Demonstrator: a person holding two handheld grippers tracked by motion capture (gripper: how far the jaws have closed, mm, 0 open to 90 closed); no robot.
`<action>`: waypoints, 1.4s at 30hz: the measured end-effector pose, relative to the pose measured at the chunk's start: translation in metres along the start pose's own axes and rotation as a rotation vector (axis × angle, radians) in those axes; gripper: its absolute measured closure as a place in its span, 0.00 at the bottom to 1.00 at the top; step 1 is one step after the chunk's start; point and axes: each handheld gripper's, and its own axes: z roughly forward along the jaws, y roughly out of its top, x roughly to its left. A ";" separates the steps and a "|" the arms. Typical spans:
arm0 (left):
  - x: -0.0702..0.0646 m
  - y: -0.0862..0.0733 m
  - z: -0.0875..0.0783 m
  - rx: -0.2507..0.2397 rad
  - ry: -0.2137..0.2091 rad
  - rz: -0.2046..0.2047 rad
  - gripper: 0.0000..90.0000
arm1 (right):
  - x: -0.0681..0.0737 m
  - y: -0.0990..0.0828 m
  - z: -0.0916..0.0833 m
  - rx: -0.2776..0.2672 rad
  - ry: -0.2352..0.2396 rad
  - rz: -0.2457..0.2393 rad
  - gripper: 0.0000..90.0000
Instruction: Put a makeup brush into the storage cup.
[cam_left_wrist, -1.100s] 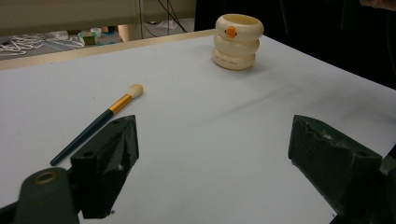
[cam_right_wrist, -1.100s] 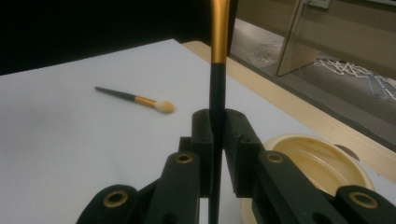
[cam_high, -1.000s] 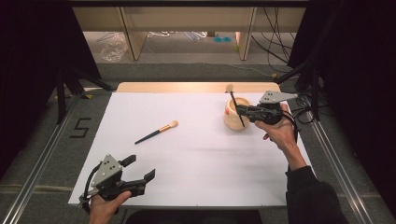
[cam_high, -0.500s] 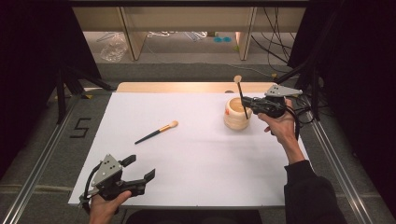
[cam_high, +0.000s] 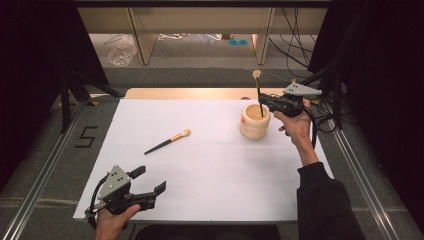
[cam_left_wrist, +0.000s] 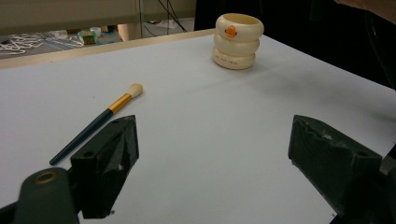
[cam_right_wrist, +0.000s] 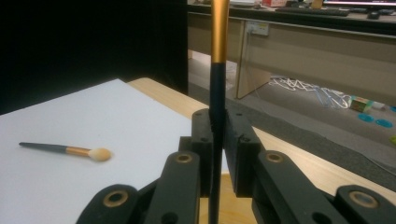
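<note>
Right gripper view is showing the right gripper pinching a dark-handled makeup brush upright, its jaws pressing together on the handle just below the gold ferrule, bristles pointing up. Directly beneath those jaws the cream ringed holder is waiting, so the brush should be going straight down, kept vertical, and let go only once the handle is sitting inside. The left gripper is hovering with jaws spread wide and holding nothing, the second makeup brush lying just beyond its left jaw.
</note>
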 end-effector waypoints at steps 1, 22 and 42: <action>0.000 0.000 0.000 0.000 0.000 0.000 0.17 | 0.000 0.000 0.000 0.000 0.000 0.000 0.93; 0.000 0.000 0.000 -0.002 -0.002 0.000 0.17 | -0.008 -0.012 0.013 -0.008 -0.039 0.031 0.93; 0.000 0.000 0.000 -0.002 -0.004 -0.002 0.17 | -0.010 -0.023 0.021 0.021 -0.038 0.034 0.93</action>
